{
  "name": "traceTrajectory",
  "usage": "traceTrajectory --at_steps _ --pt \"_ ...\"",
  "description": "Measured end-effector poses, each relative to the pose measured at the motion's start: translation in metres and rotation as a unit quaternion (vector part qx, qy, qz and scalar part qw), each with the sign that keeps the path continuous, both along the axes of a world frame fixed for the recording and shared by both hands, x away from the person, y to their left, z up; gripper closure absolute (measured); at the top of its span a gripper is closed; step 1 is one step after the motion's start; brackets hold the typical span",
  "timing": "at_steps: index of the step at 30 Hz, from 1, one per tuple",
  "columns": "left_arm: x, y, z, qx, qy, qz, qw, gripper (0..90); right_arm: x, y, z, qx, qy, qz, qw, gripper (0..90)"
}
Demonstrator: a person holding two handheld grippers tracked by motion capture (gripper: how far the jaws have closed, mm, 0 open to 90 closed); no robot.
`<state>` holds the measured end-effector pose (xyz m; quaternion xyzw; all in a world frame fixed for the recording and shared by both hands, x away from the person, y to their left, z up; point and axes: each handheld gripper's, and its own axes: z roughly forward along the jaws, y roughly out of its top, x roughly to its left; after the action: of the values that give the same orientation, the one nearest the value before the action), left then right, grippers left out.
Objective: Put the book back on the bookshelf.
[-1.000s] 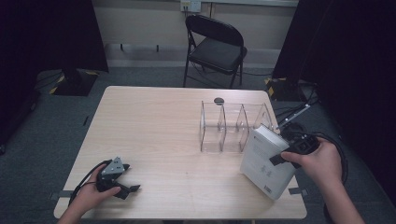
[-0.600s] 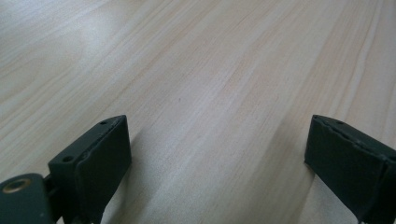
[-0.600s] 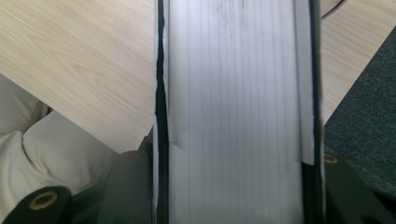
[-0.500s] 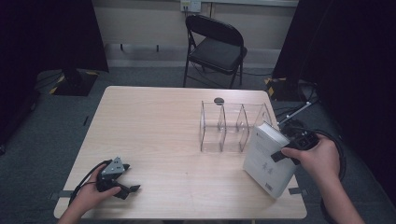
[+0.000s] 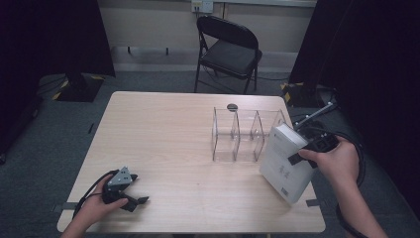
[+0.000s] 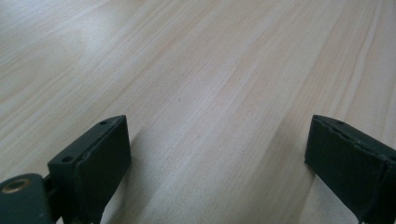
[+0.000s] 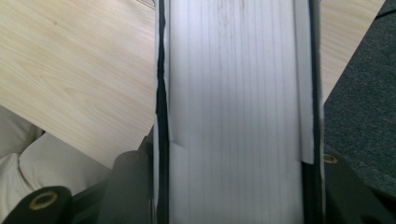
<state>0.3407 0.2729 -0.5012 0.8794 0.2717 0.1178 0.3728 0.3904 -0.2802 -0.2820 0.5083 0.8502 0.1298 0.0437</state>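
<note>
Tabletop (image 5: 163,134), seen from above: I am carrying a white book (image 5: 286,161) at its right edge, tilted, with its lower corner near or on the wood, I cannot tell which. It is sitting just right of the clear rack (image 5: 245,134), whose three slots are standing empty. I am judging the step as transport: the book is lifted and being brought toward the rack, not yet slotted. The next move is calling for turning the book upright, lining its spine with a slot, and lowering it between the dividers. Right claw (image 5: 303,153): I am clamping it across the book's thickness, page edges (image 7: 238,112) running between the jaws, which are pressing on both covers. Left claw (image 5: 132,197): I am resting it gaping and empty on bare wood at the near left corner.
</note>
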Motion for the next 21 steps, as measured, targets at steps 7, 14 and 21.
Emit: traceTrajectory --at_steps 7,14,21 --pt "0.0 0.0 0.0 -0.002 0.0 0.001 1.0 6.4 0.006 -0.001 0.001 0.0 -0.002 -0.021 0.9998 52.3" --pt "0.0 0.0 0.0 -0.001 0.0 0.001 1.0 6.4 0.013 -0.002 0.001 -0.003 -0.003 -0.031 0.9995 52.3" --pt "0.0 0.0 0.0 -0.002 0.001 0.001 1.0 6.1 0.019 -0.002 0.002 -0.009 -0.004 -0.037 0.9993 52.3"
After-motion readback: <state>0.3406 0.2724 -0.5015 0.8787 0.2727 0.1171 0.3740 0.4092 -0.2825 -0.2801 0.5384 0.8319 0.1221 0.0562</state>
